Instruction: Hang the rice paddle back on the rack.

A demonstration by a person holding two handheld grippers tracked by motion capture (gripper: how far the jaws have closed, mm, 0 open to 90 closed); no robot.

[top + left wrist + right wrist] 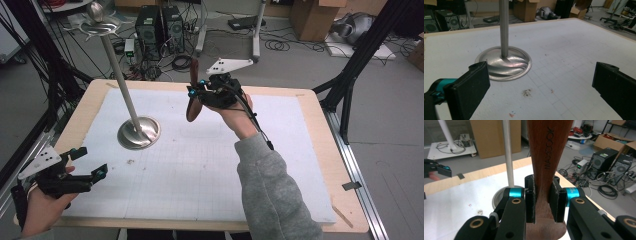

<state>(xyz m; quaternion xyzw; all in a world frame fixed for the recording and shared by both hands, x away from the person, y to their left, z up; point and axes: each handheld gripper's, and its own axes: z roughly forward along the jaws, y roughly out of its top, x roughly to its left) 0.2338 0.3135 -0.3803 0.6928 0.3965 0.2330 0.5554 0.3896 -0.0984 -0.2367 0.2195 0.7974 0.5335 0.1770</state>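
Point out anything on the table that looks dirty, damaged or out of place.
Small brown stains mark the white mat just in front of the metal stand's base. Otherwise nothing stands out; the stand is upright.

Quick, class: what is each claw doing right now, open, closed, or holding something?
Left claw: open, holding nothing, above the white mat.
Right claw: closed on the wooden utensil, held upright.

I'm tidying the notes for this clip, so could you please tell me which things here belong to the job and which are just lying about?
In the job:
- wooden utensil, clamped in the right gripper
- metal stand on the table
- left gripper, open near the table's corner

Lying about:
- computer towers
- cardboard boxes
- floor cables
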